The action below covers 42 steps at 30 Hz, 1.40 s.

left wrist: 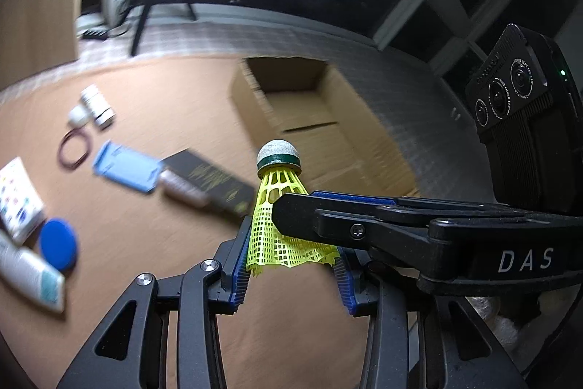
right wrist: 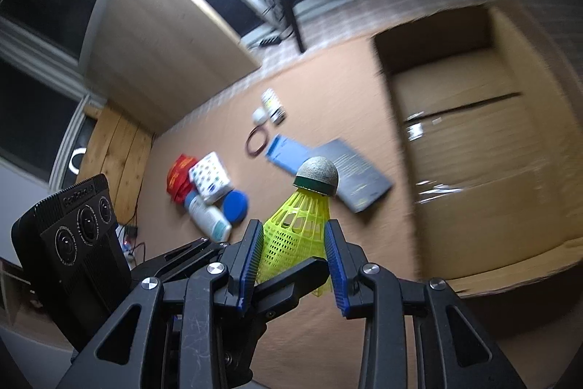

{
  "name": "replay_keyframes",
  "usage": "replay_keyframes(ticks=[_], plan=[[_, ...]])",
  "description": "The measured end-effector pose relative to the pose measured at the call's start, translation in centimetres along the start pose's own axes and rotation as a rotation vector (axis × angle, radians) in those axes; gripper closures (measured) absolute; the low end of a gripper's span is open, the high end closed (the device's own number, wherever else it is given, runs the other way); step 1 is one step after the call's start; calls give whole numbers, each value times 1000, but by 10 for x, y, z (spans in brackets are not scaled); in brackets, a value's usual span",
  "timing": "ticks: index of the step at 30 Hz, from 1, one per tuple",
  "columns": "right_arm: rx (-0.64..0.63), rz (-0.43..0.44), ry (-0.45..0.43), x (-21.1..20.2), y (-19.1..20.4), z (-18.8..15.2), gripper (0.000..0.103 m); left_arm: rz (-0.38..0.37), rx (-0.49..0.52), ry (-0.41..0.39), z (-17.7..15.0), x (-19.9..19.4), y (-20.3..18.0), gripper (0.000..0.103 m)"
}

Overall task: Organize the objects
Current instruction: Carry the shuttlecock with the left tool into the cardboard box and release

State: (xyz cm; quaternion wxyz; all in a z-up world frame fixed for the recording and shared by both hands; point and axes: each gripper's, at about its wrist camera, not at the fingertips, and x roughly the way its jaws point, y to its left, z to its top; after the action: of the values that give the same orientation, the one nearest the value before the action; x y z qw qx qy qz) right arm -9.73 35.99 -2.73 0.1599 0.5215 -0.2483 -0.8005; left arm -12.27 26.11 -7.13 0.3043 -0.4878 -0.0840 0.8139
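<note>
1. Brown tabletop point(left wrist: 164, 90) in the left wrist view, blurred. Broad bare stretch down the middle and along the near edge; far edge meeting a pale checked floor.
2. Open cardboard box point(left wrist: 364, 148) at the far right of the table, mouth upward, with free surface in front of it.
3. Clutter kept to the left: blue case point(left wrist: 125, 170) touching a black booklet point(left wrist: 211, 177), rubber band point(left wrist: 74, 148) just beside a white bottle point(left wrist: 96, 106), blue lid point(left wrist: 58, 245) next to a white tube point(left wrist: 29, 276).
4. Yellow shuttlecock point(left wrist: 277, 185) raised above the table, cork end up, in front of the box.
5. Left gripper point(left wrist: 291, 243) partly closed, blue pads against both sides of the skirt's lower rim.
6. Right gripper point(left wrist: 295, 203) reaching in from the right, one black finger across the skirt's front, blue pad behind it.
7. Seen from the right wrist view: same bare tabletop below and around the fingers. Box large on the right, its near wall close by. Clutter grouped left of centre, with a red packet point(right wrist: 180, 177) at its far left.
8. Right jaws narrow, pads pressed on both sides of the mesh skirt, clamping it, cork tilted up and to the right.
9. Left finger crossing below, over the skirt's bottom rim.
</note>
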Motion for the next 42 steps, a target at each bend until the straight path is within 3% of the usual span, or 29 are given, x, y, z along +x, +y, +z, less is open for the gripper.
replay_keyframes(ticks=[13,15,16,18,31,42], plan=[[37,-87,-77,-40,-50,15,71,-29,82,32,32,58,-67,58],[25,-155,-96,-44,-51,17,61,0,93,32,34,61,-72,39],[27,-167,-105,-47,-53,17,49,19,94,26,35,62,-73,36],[34,-175,-129,-52,-55,17,43,33,97,19,37,61,-73,35],[9,-164,-122,-43,-35,10,43,126,62,-11,26,24,-29,35],[-34,-158,-98,-22,0,-6,43,237,-53,-26,7,-31,51,35]])
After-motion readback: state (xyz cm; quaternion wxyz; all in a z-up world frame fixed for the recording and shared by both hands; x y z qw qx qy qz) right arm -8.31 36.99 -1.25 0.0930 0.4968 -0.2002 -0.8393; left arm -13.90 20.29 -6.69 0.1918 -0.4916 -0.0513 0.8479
